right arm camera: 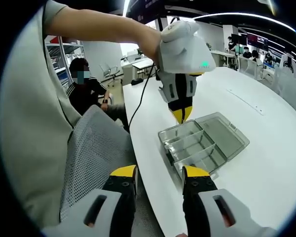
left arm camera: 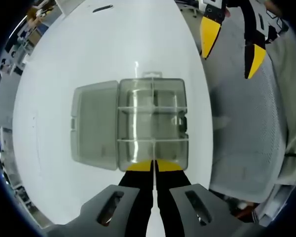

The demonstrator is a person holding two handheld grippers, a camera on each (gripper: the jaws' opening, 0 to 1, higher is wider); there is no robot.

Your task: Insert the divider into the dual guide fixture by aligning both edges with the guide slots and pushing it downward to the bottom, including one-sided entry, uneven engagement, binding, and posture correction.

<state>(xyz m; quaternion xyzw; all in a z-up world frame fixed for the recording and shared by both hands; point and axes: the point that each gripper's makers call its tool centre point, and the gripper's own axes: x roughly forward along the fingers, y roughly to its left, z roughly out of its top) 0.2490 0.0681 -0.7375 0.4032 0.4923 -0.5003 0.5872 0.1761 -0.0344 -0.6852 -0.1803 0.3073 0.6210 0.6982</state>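
- Jaws of left gripper (left arm camera: 154,166) pressed together, tips at the near rim of the clear organizer box (left arm camera: 153,123); whether a thin divider sits pinched between them, cannot tell.
- Just ahead of those jaws: box compartments with clear dividers (left arm camera: 153,106) already crossing; open lid (left arm camera: 94,126) lies flat to their left.
- Right gripper (right arm camera: 159,178) jaws wide, holding nothing, hanging over the worktop (right arm camera: 266,163) edge and a mesh chair (right arm camera: 96,148), box well ahead.
- Judgement: divider likely thin, light, stiff, slippery plastic; grip top edge at the middle, keep level or it binds.
- Person seated far behind.
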